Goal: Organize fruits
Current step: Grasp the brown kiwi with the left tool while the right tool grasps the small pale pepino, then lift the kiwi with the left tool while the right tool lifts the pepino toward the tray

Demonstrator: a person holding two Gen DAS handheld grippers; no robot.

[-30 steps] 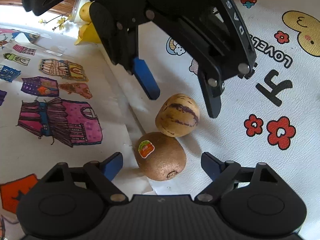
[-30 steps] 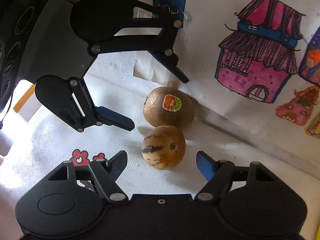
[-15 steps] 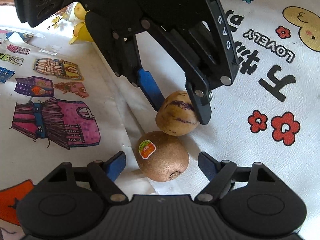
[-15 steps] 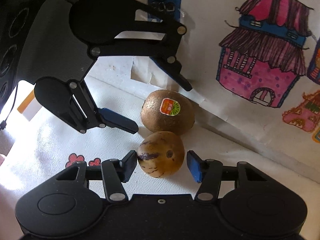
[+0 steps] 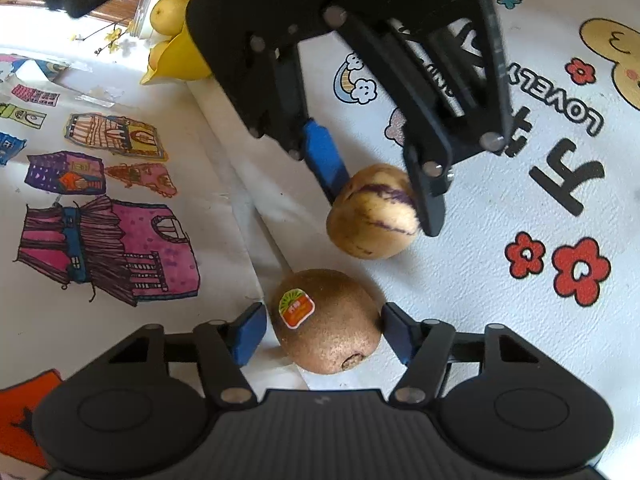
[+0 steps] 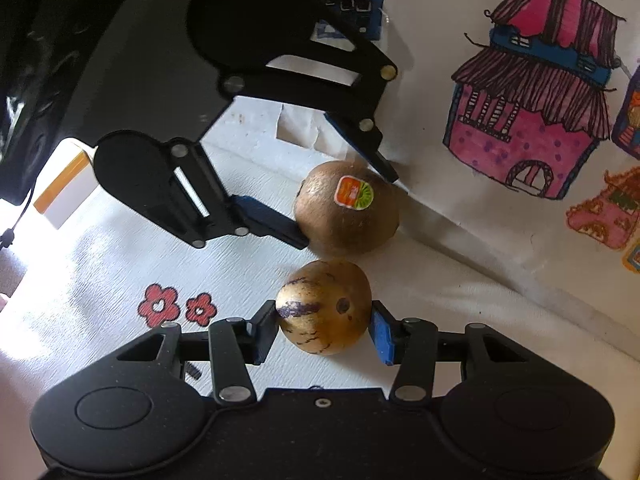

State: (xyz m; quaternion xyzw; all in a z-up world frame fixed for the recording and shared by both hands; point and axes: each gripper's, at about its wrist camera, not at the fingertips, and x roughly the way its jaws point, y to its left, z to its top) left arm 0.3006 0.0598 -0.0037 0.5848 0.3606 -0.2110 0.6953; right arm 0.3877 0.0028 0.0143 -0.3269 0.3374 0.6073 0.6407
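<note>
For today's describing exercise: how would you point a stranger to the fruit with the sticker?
On the white cartoon-printed mat, beside the sheet of pink house drawings, two fruits lie close together. The kiwi is the fuzzy brown one with an orange-green sticker; its neighbour is smooth, yellow, purple-streaked.

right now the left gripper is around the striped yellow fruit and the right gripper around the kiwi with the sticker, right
No, they are swapped. In the left wrist view the left gripper is closing around the kiwi, and in the right wrist view the right gripper is closing around the striped yellow fruit.
</note>
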